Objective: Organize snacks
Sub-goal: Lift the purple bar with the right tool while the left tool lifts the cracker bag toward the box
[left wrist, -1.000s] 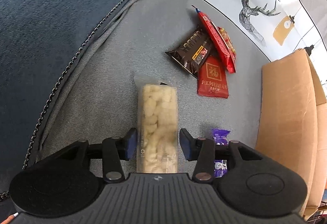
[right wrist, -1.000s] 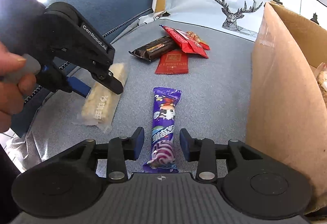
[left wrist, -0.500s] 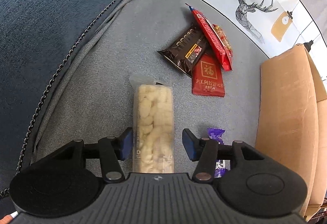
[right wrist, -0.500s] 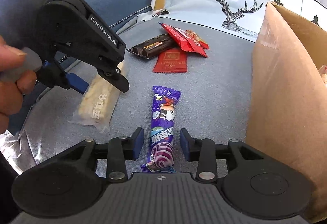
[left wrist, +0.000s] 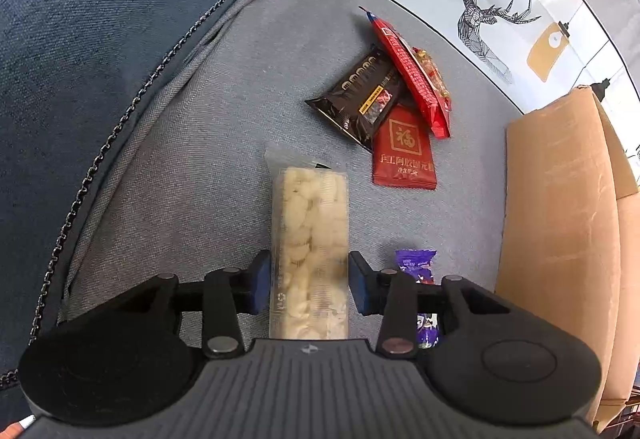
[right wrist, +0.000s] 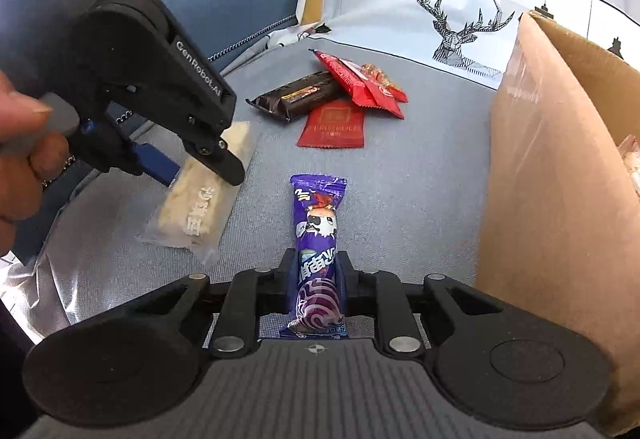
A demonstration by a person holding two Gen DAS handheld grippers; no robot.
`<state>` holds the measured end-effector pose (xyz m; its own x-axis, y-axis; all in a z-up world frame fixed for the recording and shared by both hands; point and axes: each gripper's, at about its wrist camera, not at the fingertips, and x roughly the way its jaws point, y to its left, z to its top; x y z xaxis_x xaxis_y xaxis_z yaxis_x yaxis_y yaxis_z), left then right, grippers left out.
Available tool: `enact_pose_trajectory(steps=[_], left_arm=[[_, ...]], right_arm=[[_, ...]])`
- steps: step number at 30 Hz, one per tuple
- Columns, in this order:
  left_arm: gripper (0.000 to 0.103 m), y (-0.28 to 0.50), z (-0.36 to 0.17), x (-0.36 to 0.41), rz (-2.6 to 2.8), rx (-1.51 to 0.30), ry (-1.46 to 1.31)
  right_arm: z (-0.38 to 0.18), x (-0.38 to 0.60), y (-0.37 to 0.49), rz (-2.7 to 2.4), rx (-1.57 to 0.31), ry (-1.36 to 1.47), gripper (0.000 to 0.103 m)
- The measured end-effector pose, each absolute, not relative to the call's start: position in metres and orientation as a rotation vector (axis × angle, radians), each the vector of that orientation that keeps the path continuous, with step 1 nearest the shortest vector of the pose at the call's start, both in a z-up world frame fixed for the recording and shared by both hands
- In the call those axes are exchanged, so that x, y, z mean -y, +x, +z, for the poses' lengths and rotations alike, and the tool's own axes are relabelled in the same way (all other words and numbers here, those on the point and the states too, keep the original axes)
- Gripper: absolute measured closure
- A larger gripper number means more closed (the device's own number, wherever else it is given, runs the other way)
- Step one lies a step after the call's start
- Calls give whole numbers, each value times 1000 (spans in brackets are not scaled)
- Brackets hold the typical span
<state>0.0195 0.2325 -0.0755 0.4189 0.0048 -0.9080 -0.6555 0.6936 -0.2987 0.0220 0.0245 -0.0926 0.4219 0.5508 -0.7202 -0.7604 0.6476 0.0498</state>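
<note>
Left tool point(left wrist: 308, 289) spread astride the pale bar point(left wrist: 310, 239); right tool point(right wrist: 316, 279) pinching the purple packet point(right wrist: 318, 239). Cardboard box point(right wrist: 560, 179) right, red packets point(right wrist: 352, 87) far, grey cushion point(right wrist: 420, 179) beneath.

Left gripper point(left wrist: 308, 287) straddles pale snack bar point(left wrist: 309, 239) on grey cloth point(left wrist: 192, 175), jaws apart, slight gaps. Purple candy point(left wrist: 416, 267) just right; red packets point(left wrist: 404, 155), brown box point(left wrist: 560, 223) beyond.

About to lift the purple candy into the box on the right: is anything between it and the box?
Nothing visible. The right hand-held gripper is shut on the purple candy, and only bare grey cloth lies between it and the box. The box wall stands taller than the candy, so it must be lifted over the rim.
</note>
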Motion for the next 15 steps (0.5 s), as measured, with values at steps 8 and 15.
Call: enact_pose_trajectory(steps=[8, 15], left_arm=[[59, 21, -76, -232, 458, -1077, -701], [59, 22, -77, -232, 456, -1080, -694]], right_arm=[[-95, -26, 22, 833, -784, -315, 81], [-96, -27, 22, 836, -784, -318, 81]])
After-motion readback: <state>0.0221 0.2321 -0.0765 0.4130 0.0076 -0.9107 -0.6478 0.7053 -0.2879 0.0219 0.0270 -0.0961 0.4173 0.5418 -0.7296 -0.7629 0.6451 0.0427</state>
